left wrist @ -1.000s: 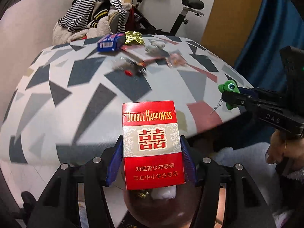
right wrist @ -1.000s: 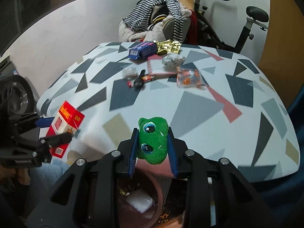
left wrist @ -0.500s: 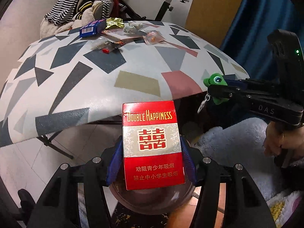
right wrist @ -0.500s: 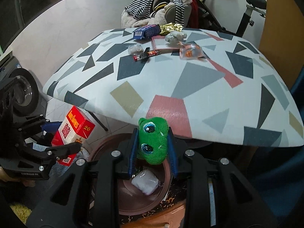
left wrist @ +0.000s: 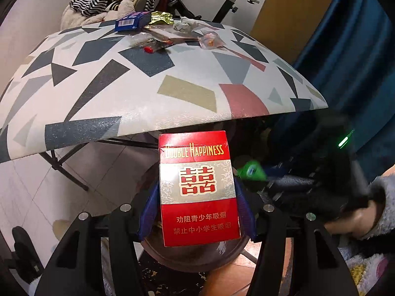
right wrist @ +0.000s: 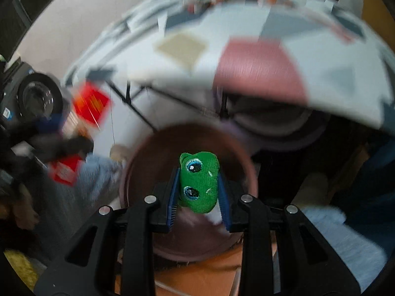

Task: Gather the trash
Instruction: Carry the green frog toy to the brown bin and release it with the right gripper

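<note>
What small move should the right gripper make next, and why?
Probably open the fingers and let go. The right gripper holds the green toy directly over the brown bin, below the table edge, so it should fall inside. The left gripper, gripping the red pack, can follow.

Both grippers are matte black plastic frames with silver round screw heads. The left gripper (left wrist: 196, 212) and the right gripper (right wrist: 198, 197) each carry ribbed blue fingers (right wrist: 172, 194). A small green light (left wrist: 343, 143) glows on the right one's body. The person's sleeve (left wrist: 380, 212) is fuzzy, pale grey-blue fleece.
</note>
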The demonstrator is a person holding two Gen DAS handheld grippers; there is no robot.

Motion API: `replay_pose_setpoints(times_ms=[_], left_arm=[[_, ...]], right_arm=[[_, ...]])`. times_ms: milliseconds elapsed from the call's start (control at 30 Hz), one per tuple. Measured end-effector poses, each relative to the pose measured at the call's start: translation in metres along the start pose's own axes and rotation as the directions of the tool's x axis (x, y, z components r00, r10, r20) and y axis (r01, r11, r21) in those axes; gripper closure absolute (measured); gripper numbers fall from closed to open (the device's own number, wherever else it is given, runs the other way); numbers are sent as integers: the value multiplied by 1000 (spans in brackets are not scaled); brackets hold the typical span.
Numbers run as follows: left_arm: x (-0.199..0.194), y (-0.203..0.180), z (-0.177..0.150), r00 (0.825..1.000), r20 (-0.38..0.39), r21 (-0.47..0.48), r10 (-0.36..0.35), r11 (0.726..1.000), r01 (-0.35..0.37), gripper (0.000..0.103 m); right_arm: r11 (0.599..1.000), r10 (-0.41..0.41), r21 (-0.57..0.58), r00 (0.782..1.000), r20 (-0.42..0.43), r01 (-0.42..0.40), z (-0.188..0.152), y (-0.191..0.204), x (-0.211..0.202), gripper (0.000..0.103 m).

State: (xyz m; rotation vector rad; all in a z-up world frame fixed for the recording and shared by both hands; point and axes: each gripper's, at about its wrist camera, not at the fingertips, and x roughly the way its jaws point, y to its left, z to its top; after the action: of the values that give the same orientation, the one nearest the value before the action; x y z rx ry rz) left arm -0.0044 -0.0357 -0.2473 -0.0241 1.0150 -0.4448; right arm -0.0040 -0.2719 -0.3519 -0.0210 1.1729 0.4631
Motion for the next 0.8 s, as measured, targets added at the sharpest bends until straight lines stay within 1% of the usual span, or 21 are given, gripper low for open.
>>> replay_pose_setpoints(times_ms=[67, 167, 200, 367, 400, 433, 467, 500, 567, 700, 767, 800], left_arm=[[1, 1, -1, 1000, -4, -5, -1, 1000, 1, 47], [2, 3, -3, 1000, -10, -13, -2, 1000, 2, 47], [3, 4, -3, 1000, -11, -16, -3, 1000, 3, 47], [4, 8, -4, 1000, -17, -32, -7, 999, 7, 47], [5, 9, -5, 1000, -19, -36, -9, 999, 8, 47], [6, 9, -5, 1000, -20, -38, -10, 999, 9, 47], [6, 10, -5, 1000, -21, -40, -11, 999, 10, 47], [6, 10, -5, 1000, -21, -40, -11, 999, 10, 47], [7, 10, -5, 1000, -20, -40, -10, 999, 10, 47], [8, 9, -6, 1000, -26, -39, -12, 999, 11, 47], [9, 9, -7, 999, -32, -38, -12, 999, 11, 47], [10, 8, -8, 999, -38, -38, -12, 999, 11, 47]], right_arm=[[1000, -18, -21, 999, -27, 17, 1, 3, 9, 71], [999, -32, -40, 999, -36, 30, 2, 6, 14, 71], [999, -33, -41, 998, -53, 31, 1, 7, 18, 71], [998, -40, -59, 997, -64, 36, -1, 10, 22, 68], [998, -39, -60, 997, -66, 35, -1, 9, 23, 66], [997, -43, -62, 997, -65, 39, -1, 8, 23, 62], [997, -50, -62, 997, -61, 46, -1, 8, 22, 55], [997, -51, -63, 997, -55, 47, -1, 8, 21, 52], [997, -53, -60, 998, -31, 51, -1, 8, 16, 42], [997, -63, -51, 998, 11, 63, -1, 7, 7, 31], [997, -70, -44, 997, 37, 71, 0, 5, 2, 21], [996, -80, -35, 995, 54, 82, 0, 4, -1, 19]])
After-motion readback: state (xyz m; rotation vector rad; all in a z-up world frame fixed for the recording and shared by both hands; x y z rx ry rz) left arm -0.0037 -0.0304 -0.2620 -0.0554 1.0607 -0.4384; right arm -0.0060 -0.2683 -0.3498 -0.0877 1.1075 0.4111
